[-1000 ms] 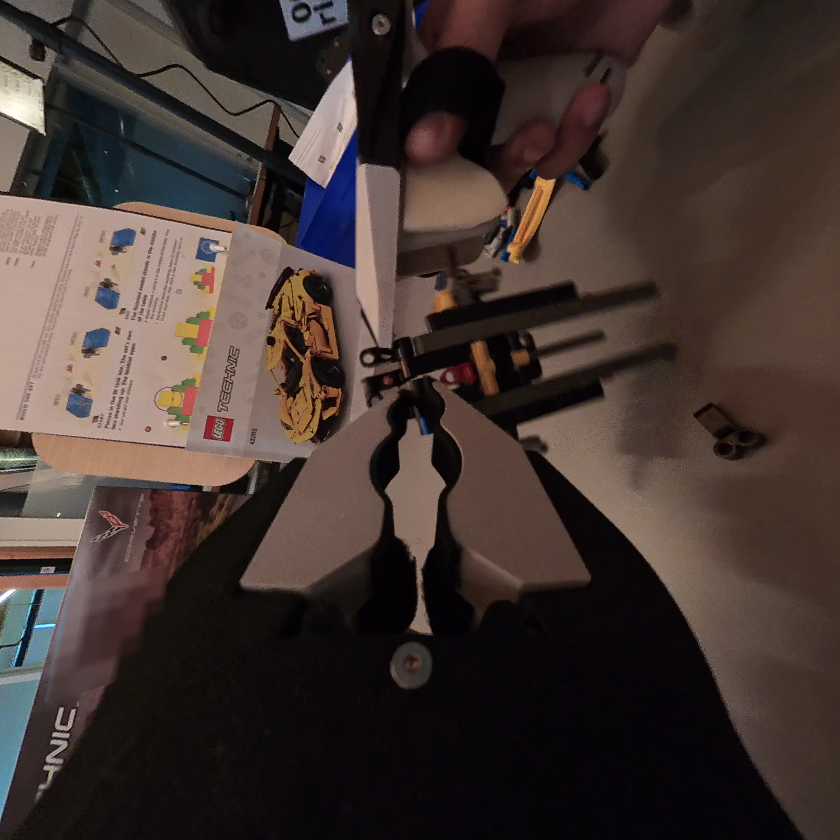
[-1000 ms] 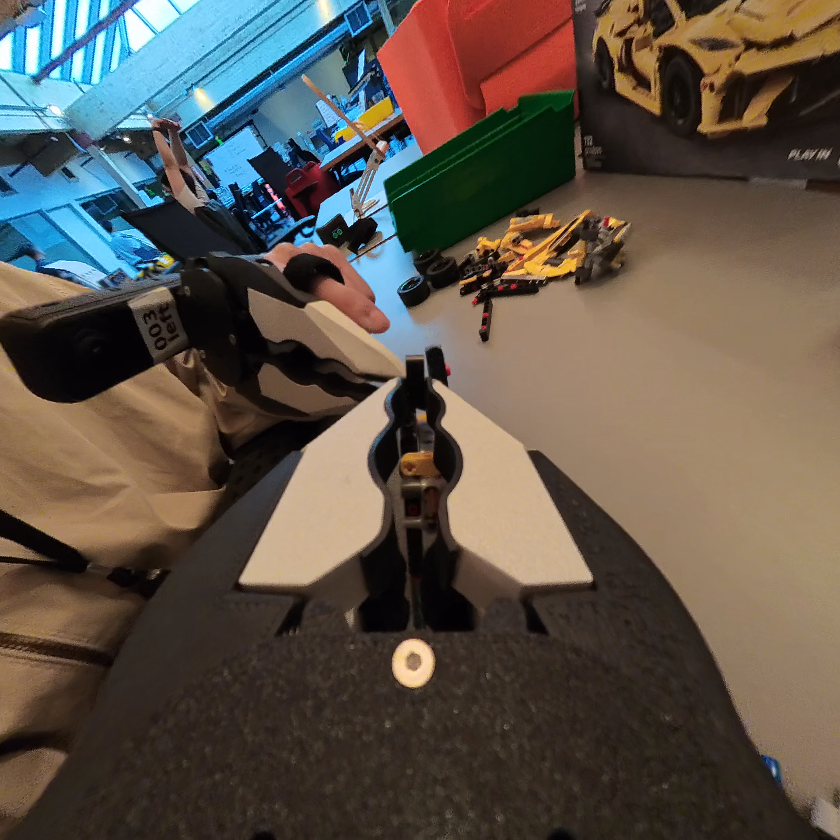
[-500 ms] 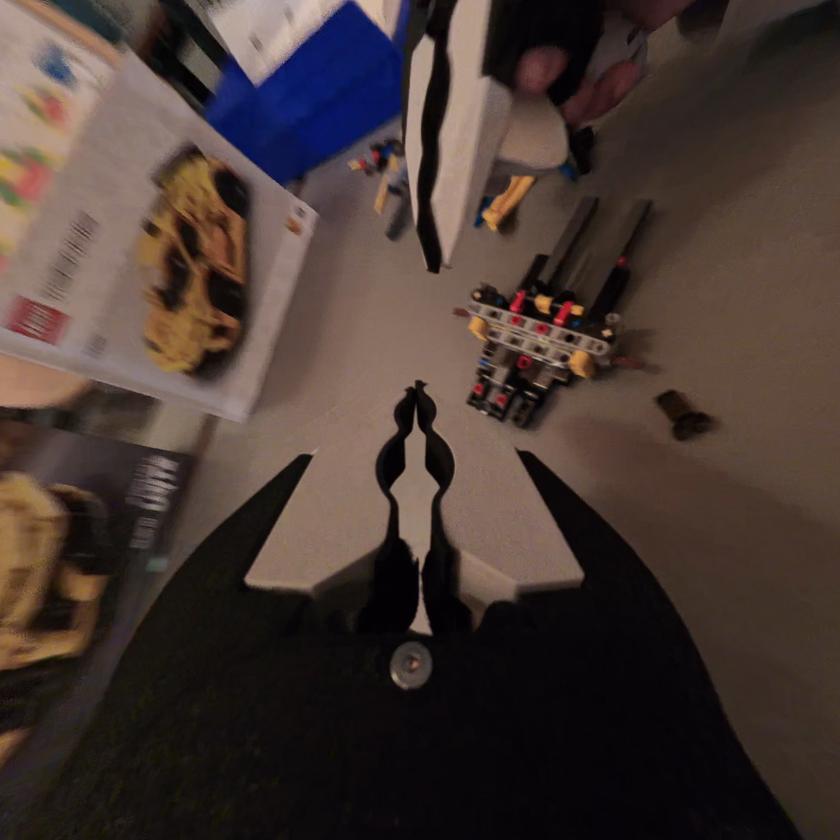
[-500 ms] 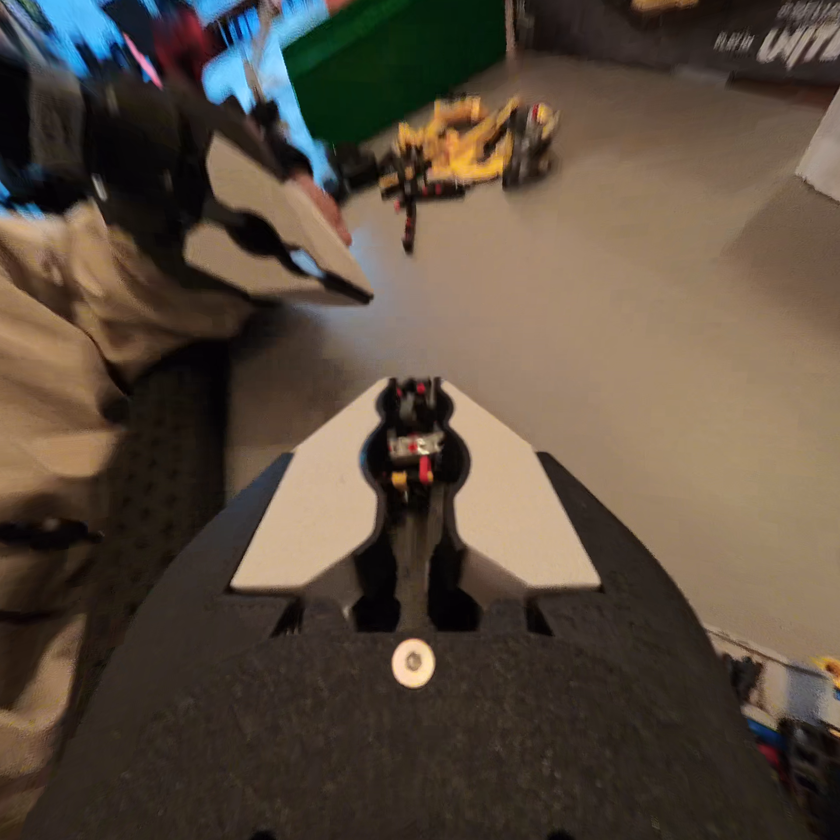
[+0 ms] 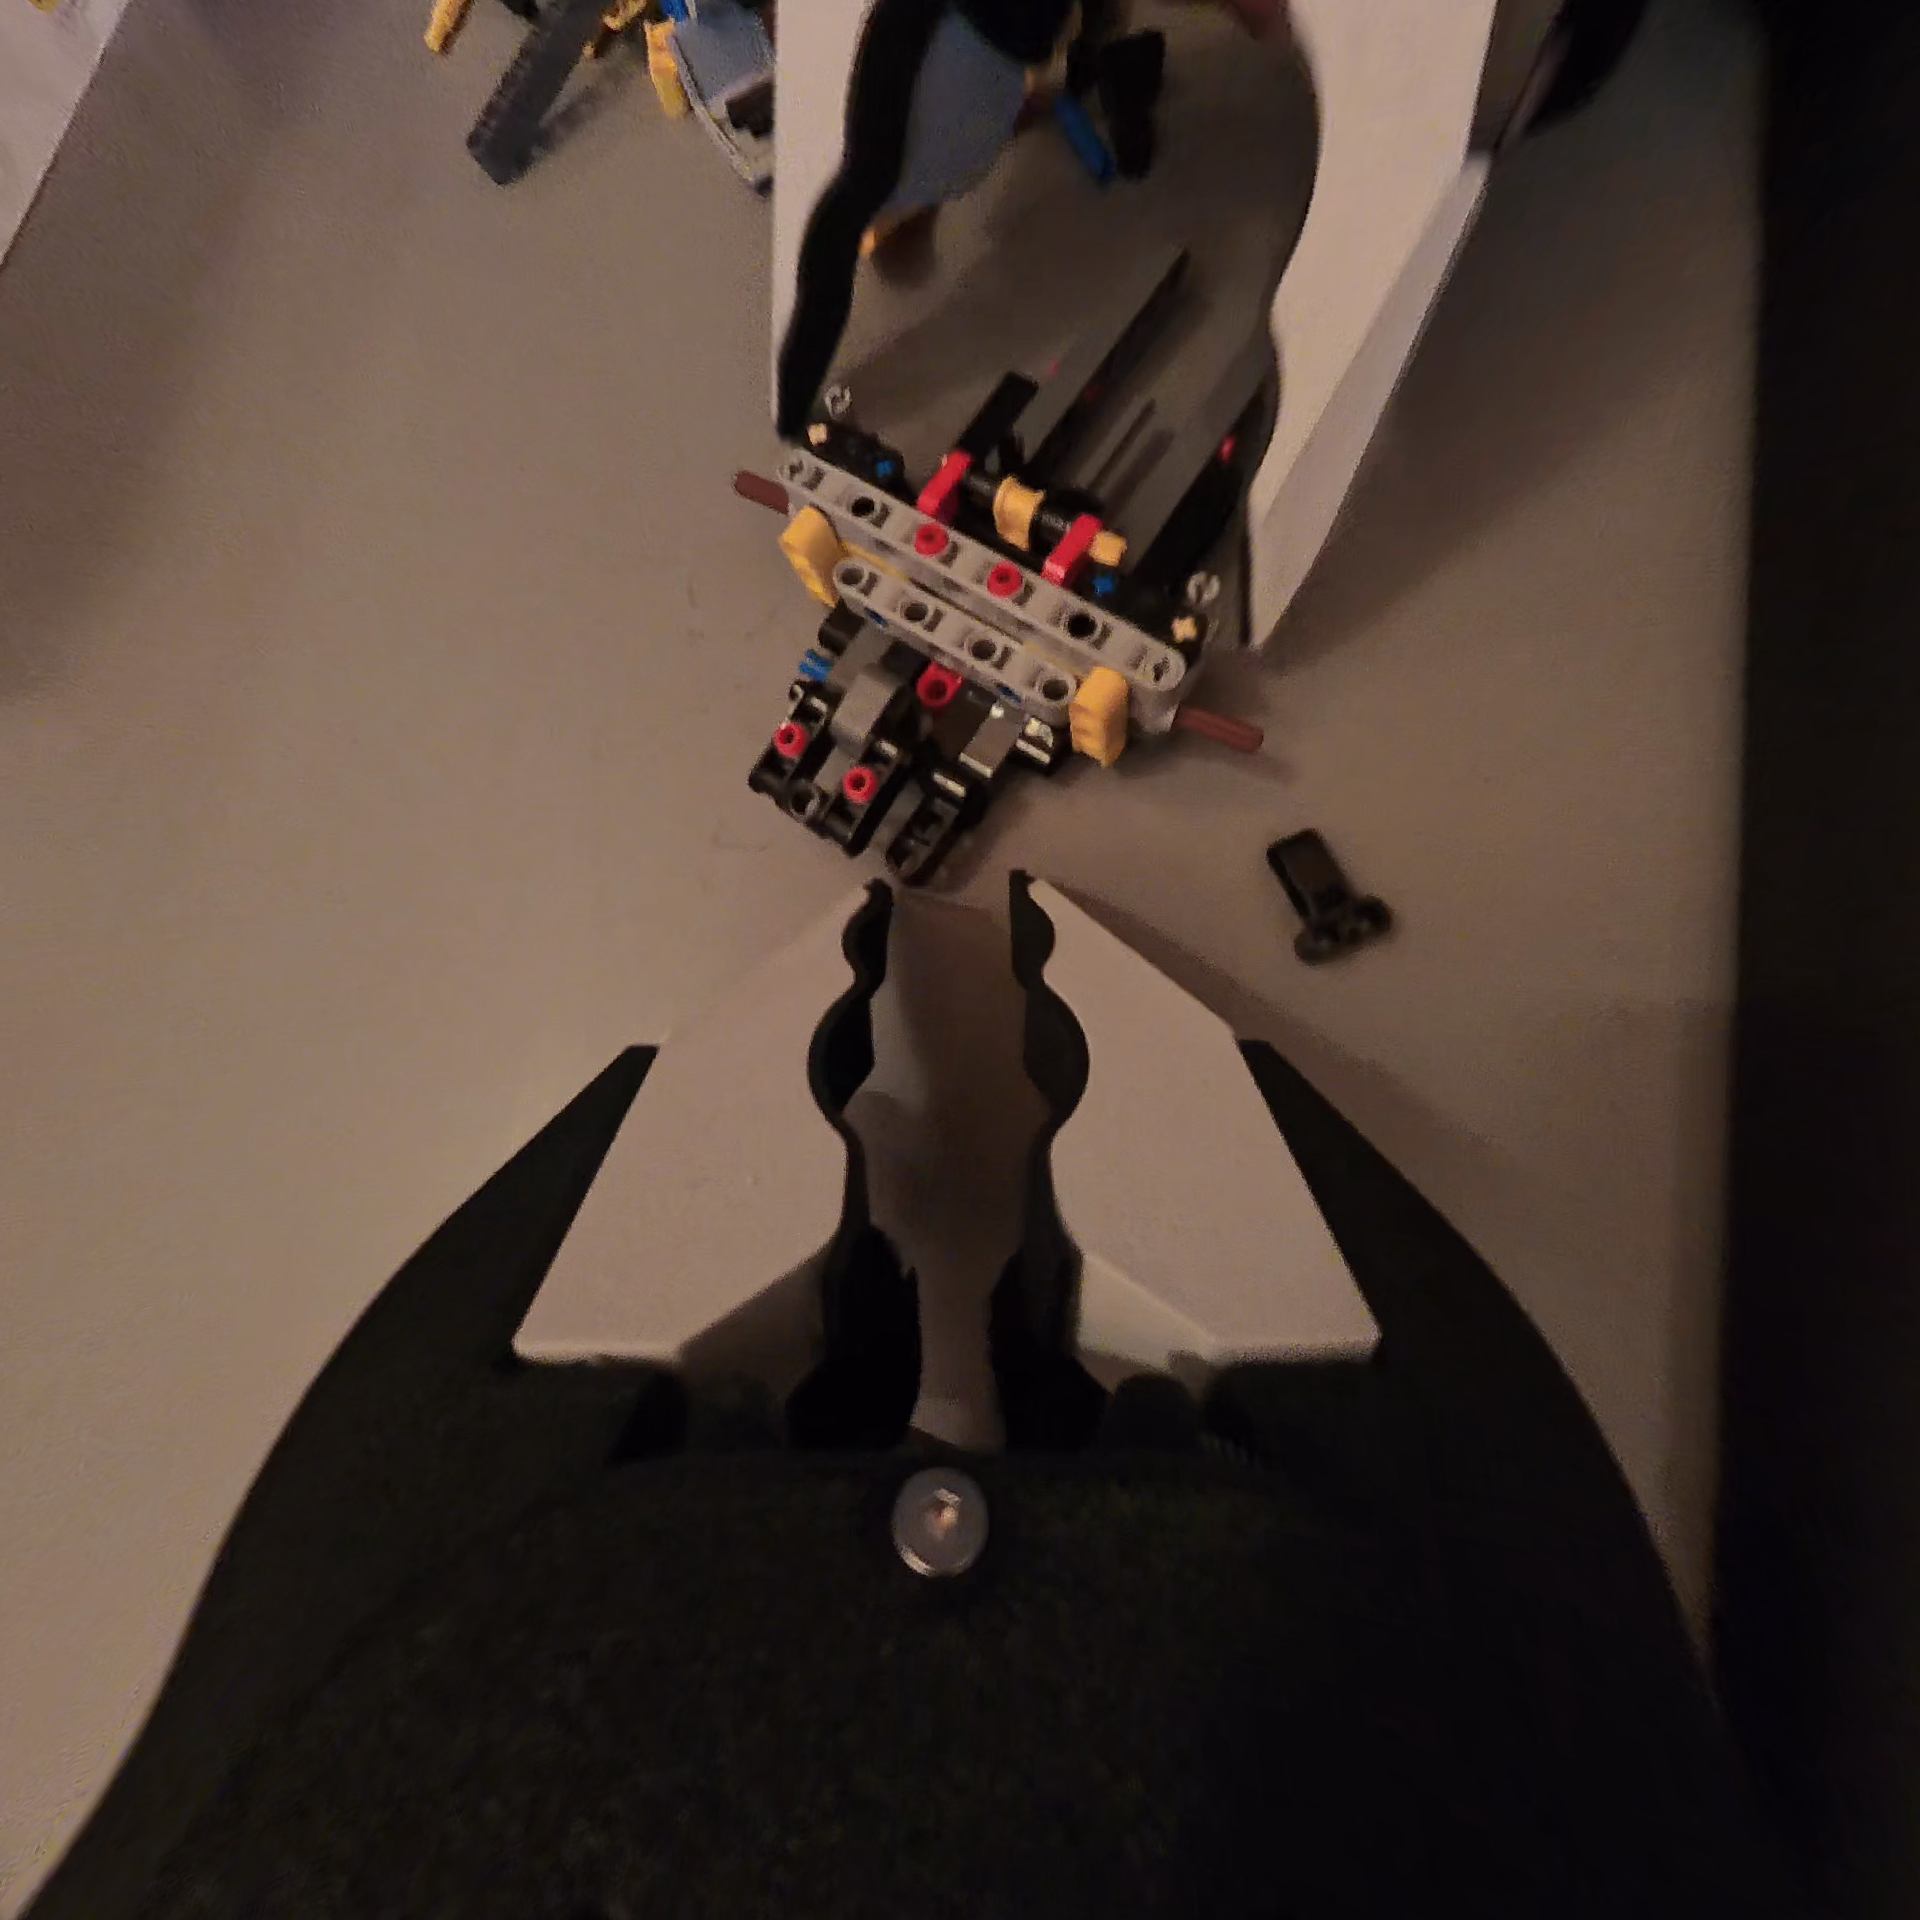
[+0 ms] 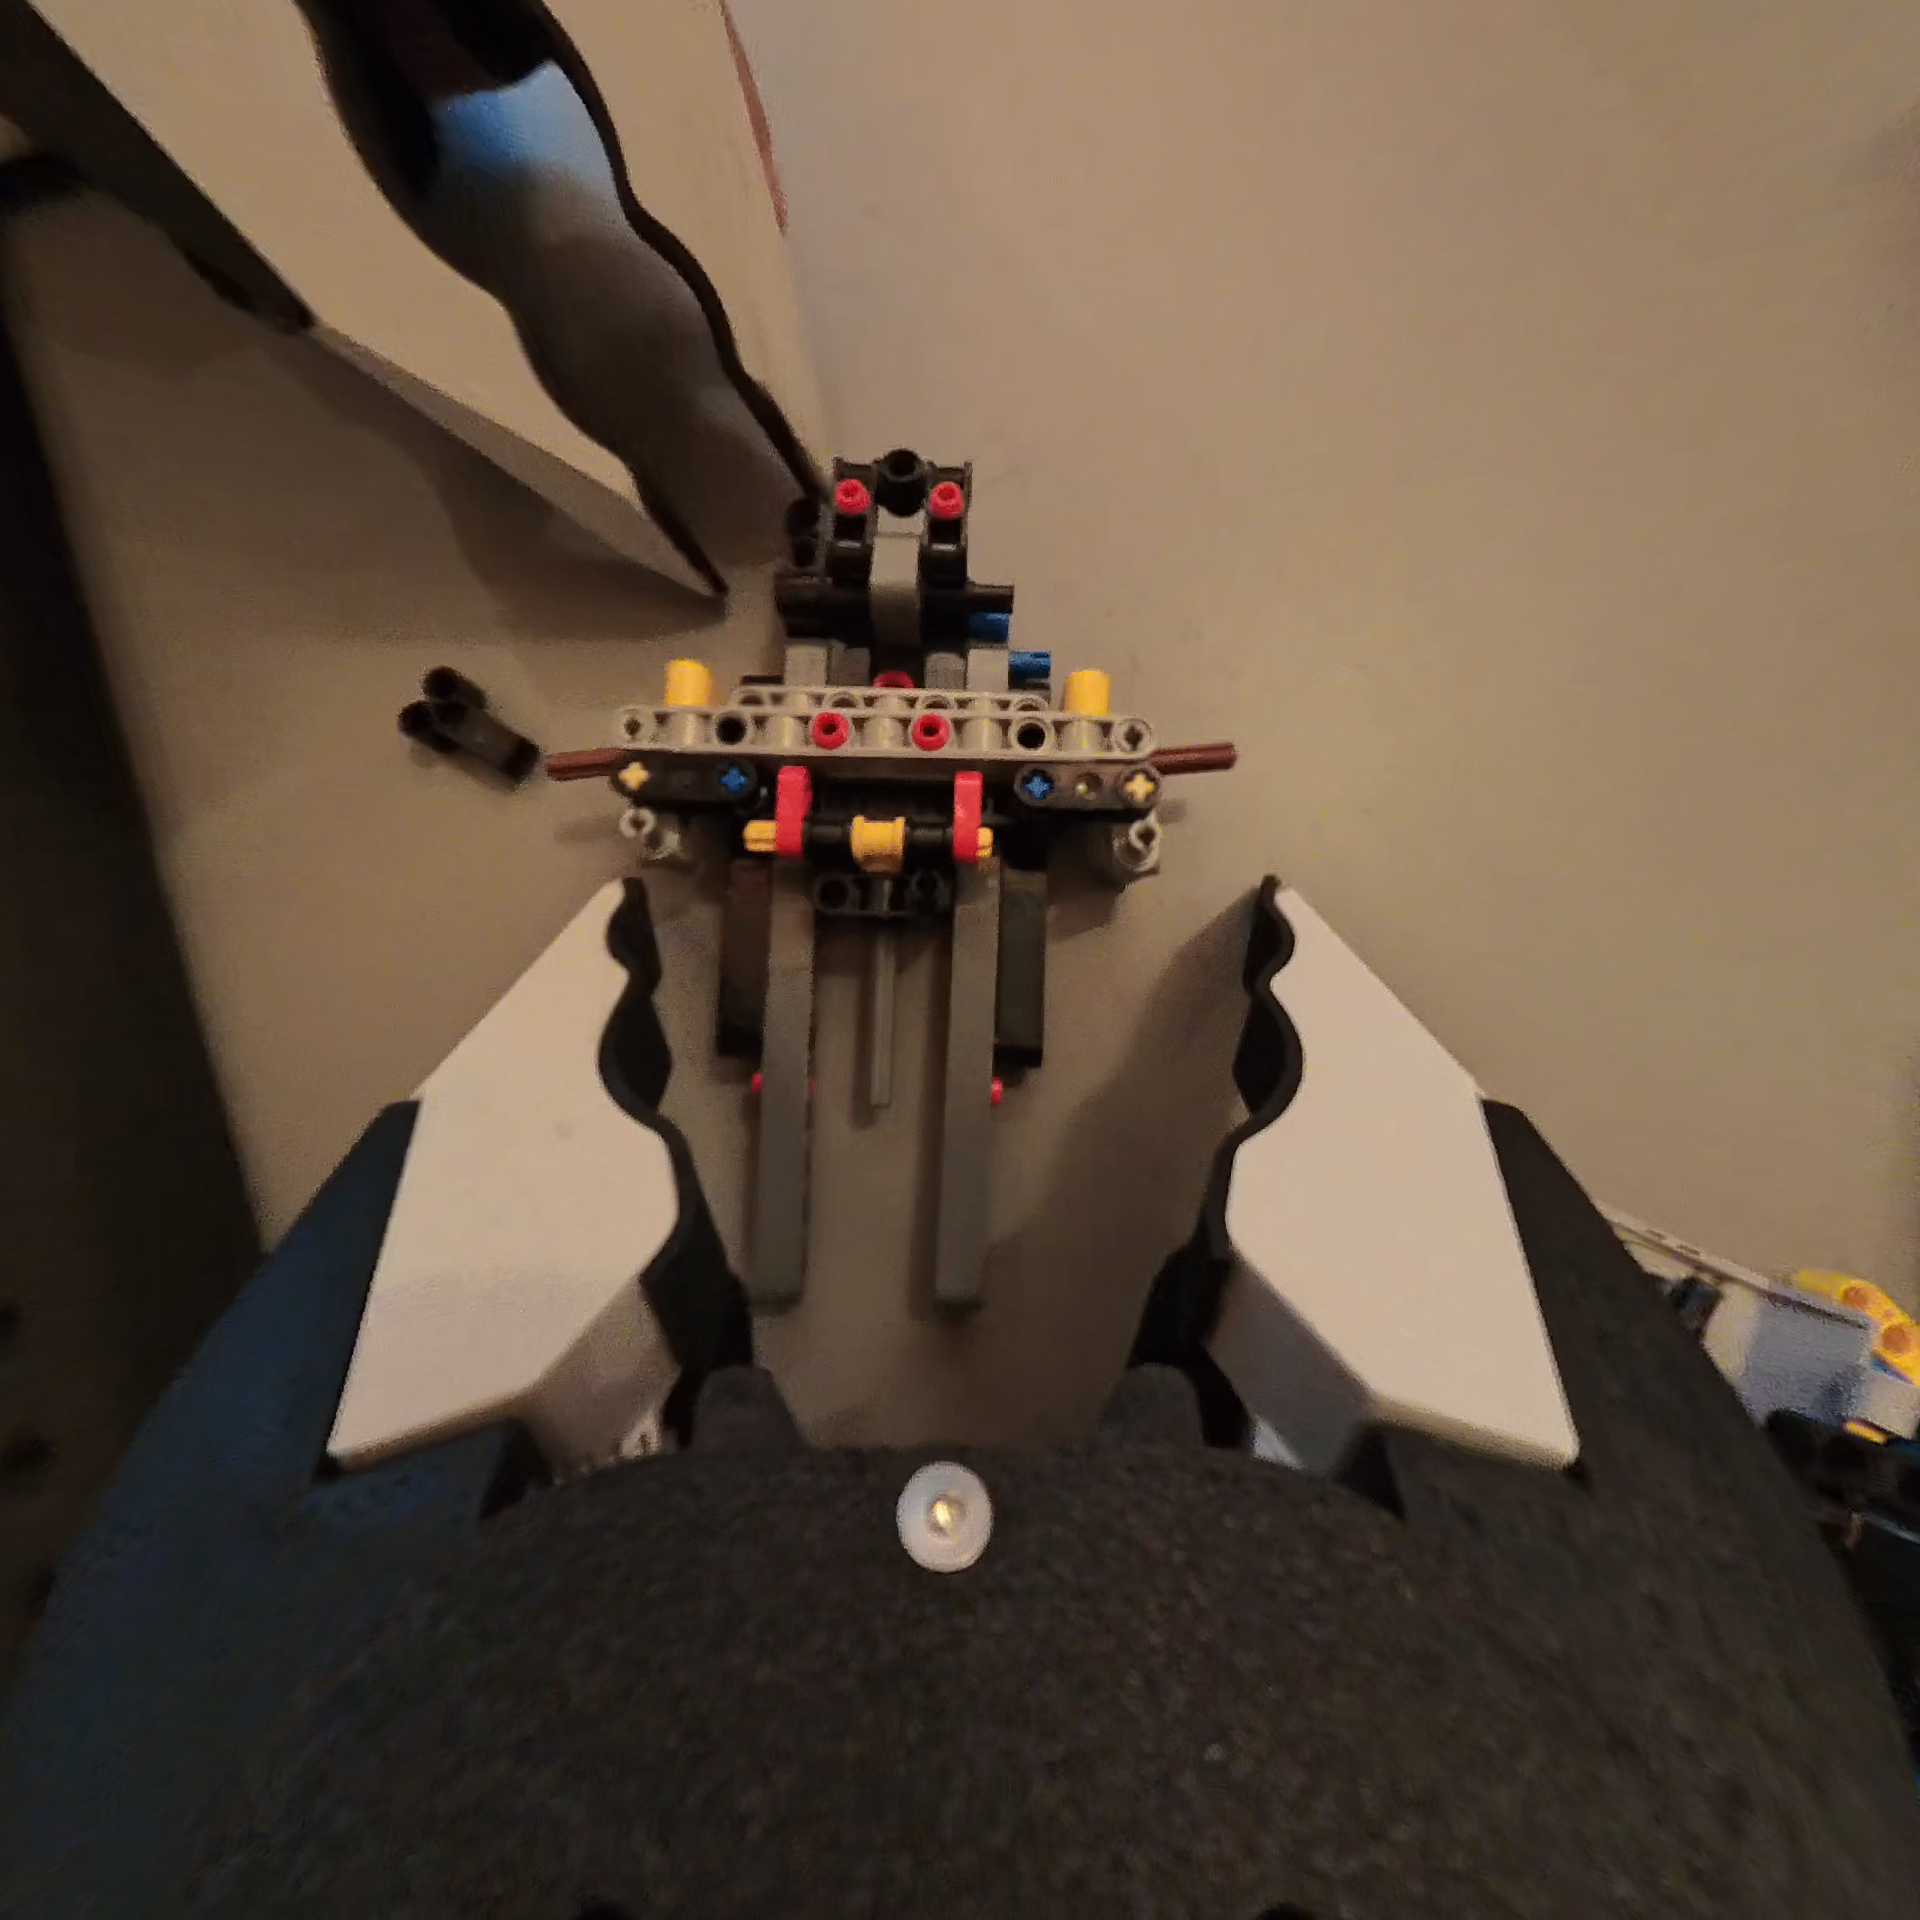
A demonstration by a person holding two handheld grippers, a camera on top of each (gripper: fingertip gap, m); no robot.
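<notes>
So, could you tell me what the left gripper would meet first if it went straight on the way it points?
Most likely the brick assembly: its black end sits just beyond the open left gripper, though how high the gripper is above the table is unclear.

— What's that small black connector [image 5: 1325, 899] lying alone on the grey table [image 5: 312, 623]?

— A short brick piece with round sockets at one end, right of centre in the left view, left of centre in the right view [image 6: 468, 727].

— And upper left there?

— Loose bricks [image 5: 561, 73]: yellow bits and a dark toothed beam, blurred. A white sheet corner [image 5: 26, 135] sits at that edge too.

— Lower right in the right view?

— More parts [image 6: 1829, 1340], yellow and blue, too blurred to name.
</notes>
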